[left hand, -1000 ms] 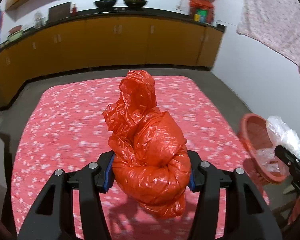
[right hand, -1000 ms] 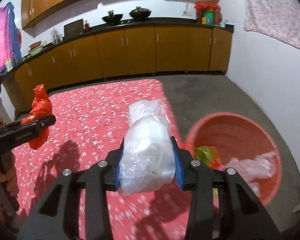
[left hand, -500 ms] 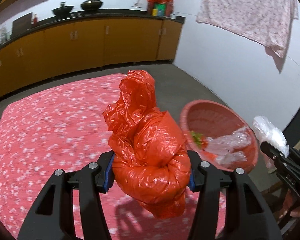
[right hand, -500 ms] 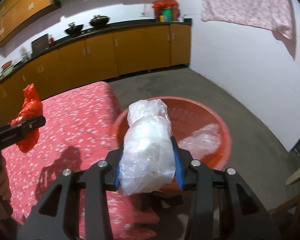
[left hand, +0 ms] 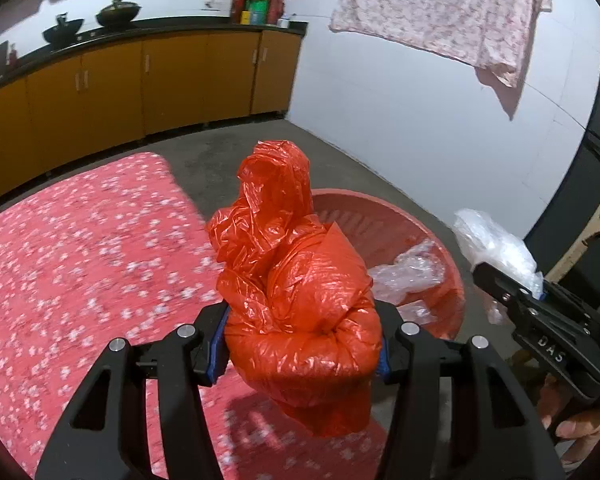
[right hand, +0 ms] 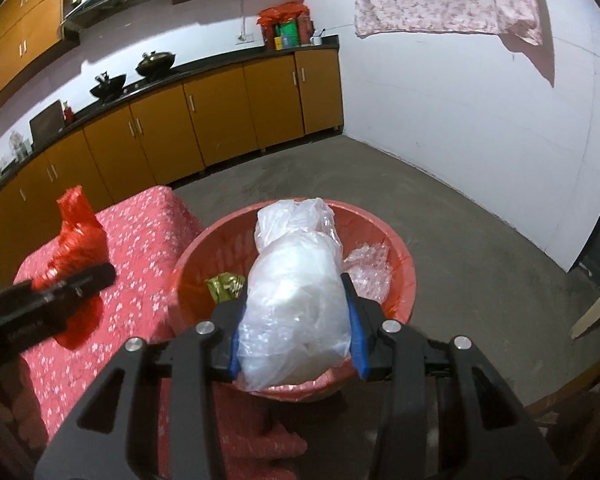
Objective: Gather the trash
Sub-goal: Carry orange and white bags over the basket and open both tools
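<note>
While both bundles are held in the air, the orange plastic bag (left hand: 300,312) is seen as a crumpled, glossy wad with a twisted peak pointing up, pinched at its thick lower part between the blue pads of the left tongs (left hand: 302,354). It is held above the right edge of the bed (left hand: 80,264), which is covered by a red cloth with small white flowers, and just short of the red basin (left hand: 432,248). From the right wrist view the same bag (right hand: 74,240) is seen at the left, over the bed (right hand: 140,248).

The clear plastic bag (right hand: 296,304) is a pale, wrinkled, translucent bundle, rounded below and gathered at the top, and it is squeezed between the blue pads of the right tongs (right hand: 296,344). It is held directly above the near rim of the red basin (right hand: 400,268). From the left wrist view this bag (left hand: 496,248) and the right tongs (left hand: 512,292) are seen at the right, beyond the basin's rim.

Inside the basin, crumpled clear film (right hand: 366,270) is seen at the right and a green-gold wrapper (right hand: 226,286) at the left; much of the basin's inside is hidden by the held bag. The basin is placed on the grey floor (right hand: 460,240) against the bed's edge. Brown cabinets (right hand: 220,120) are lined along the far wall, and a flowered cloth (left hand: 440,12) is hung on the white wall.
</note>
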{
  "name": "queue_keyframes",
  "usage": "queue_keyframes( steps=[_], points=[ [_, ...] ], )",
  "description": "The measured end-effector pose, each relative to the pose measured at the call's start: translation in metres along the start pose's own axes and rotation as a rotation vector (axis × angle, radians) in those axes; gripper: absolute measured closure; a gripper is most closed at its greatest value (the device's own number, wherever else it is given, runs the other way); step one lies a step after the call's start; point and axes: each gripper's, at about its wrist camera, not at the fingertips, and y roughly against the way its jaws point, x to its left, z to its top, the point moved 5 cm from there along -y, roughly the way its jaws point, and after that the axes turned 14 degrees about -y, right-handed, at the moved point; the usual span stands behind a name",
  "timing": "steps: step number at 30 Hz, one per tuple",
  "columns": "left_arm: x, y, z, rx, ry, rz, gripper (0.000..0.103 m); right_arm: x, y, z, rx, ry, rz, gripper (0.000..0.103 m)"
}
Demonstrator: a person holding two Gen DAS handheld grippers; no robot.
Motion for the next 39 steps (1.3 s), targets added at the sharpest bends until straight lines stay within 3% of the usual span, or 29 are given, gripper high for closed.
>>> queue_keyframes(
  steps=[11,39],
  points=[
    [-0.016,-0.029,0.006,0.014,-0.048,-0.056,0.049,-0.003,-0.015,0.005,-0.021,-0.01,-0.007,0.063],
    [-0.025,-0.066,0.014,0.045,-0.067,-0.083,0.048,-0.002,-0.031,0.012,-0.042,-0.052,0.006,0.06]
  ],
)
